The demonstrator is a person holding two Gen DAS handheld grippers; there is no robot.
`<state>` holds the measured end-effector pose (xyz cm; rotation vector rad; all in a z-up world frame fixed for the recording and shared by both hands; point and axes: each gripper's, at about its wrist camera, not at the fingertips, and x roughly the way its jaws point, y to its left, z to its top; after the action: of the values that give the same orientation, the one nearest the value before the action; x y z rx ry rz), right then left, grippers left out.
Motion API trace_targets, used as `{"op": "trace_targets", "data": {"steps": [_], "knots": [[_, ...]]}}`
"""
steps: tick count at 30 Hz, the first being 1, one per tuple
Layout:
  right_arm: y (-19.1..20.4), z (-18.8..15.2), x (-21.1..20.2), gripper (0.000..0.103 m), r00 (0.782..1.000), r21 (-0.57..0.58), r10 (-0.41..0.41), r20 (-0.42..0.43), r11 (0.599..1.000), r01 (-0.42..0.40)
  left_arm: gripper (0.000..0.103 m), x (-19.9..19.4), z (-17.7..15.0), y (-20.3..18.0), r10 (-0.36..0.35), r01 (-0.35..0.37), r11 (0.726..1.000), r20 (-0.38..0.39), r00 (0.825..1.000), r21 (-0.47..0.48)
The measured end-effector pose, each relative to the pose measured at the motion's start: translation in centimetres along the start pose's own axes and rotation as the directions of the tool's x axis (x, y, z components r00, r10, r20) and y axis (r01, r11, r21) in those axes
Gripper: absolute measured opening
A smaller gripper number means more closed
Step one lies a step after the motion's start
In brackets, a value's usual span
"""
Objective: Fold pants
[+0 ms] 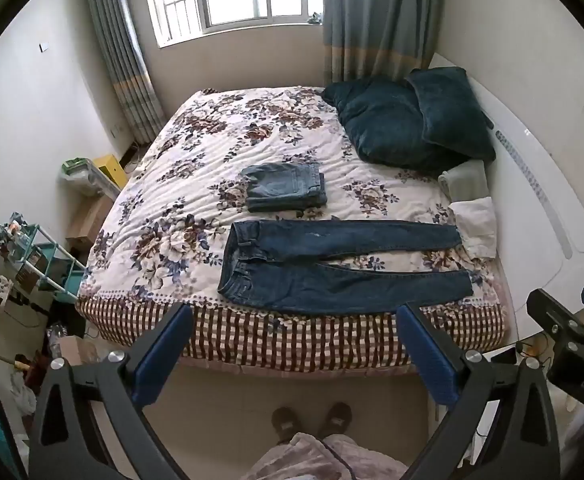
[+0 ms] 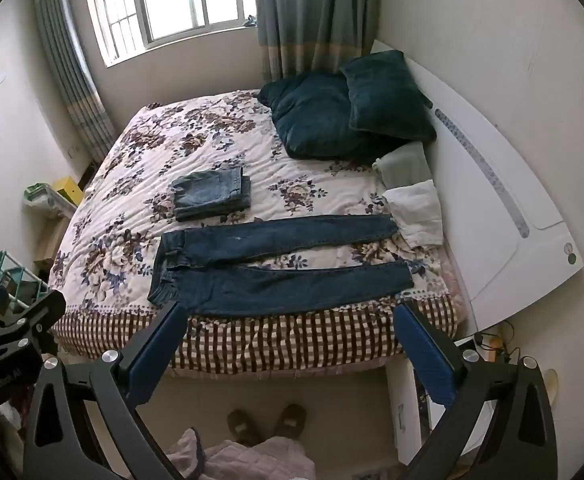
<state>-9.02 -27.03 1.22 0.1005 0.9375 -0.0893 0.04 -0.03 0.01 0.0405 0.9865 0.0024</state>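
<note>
Dark blue jeans (image 1: 332, 268) lie flat and unfolded near the front edge of the floral bed (image 1: 164, 208), waist to the left, both legs stretched to the right; they also show in the right wrist view (image 2: 276, 268). A second pair of jeans, folded (image 1: 284, 188), sits just behind them, also seen from the right wrist (image 2: 212, 194). My left gripper (image 1: 292, 352) is open and empty, held back from the bed's front edge. My right gripper (image 2: 288, 354) is open and empty, likewise short of the bed. Each gripper shows at the edge of the other's view.
Two dark teal pillows (image 1: 408, 120) and folded pale cloths (image 1: 472, 208) lie at the bed's right end by a white headboard (image 1: 540, 184). A shelf rack and clutter (image 1: 40, 264) stand at the left. The person's slippered feet (image 1: 312, 420) stand on the floor below.
</note>
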Motion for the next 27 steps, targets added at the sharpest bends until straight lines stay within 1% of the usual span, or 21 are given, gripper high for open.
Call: {"op": "trace_targets", "data": {"steps": [2, 8, 10, 15, 18, 27], "knots": [[0.01, 0.0, 0.01, 0.103, 1.0, 0.002, 0.003, -0.001, 1.0, -0.003, 0.103, -0.04, -0.04, 0.05, -0.012, 0.012, 1.0, 0.011, 1.0, -0.004], [0.07, -0.03, 0.05, 0.103, 1.0, -0.001, -0.002, -0.003, 1.0, 0.002, 0.103, -0.29, -0.2, 0.07, -0.007, 0.007, 1.0, 0.02, 1.0, 0.001], [0.15, -0.02, 0.04, 0.103, 1.0, -0.001, -0.001, -0.003, 1.0, 0.001, 0.103, 0.01, -0.01, 0.05, -0.011, 0.012, 1.0, 0.009, 1.0, -0.004], [0.43, 0.04, -0.01, 0.103, 1.0, -0.001, 0.004, -0.004, 1.0, -0.004, 0.103, 0.07, 0.03, 0.18, -0.01, 0.01, 1.0, 0.014, 1.0, -0.005], [0.59, 0.07, -0.06, 0.103, 1.0, -0.001, 0.003, -0.003, 1.0, -0.003, 0.103, 0.12, 0.63, 0.2, -0.01, 0.01, 1.0, 0.016, 1.0, -0.004], [0.46, 0.29, -0.05, 0.103, 1.0, 0.001, 0.001, -0.006, 1.0, -0.001, 0.103, -0.16, 0.6, 0.07, -0.014, 0.014, 1.0, 0.018, 1.0, -0.009]]}}
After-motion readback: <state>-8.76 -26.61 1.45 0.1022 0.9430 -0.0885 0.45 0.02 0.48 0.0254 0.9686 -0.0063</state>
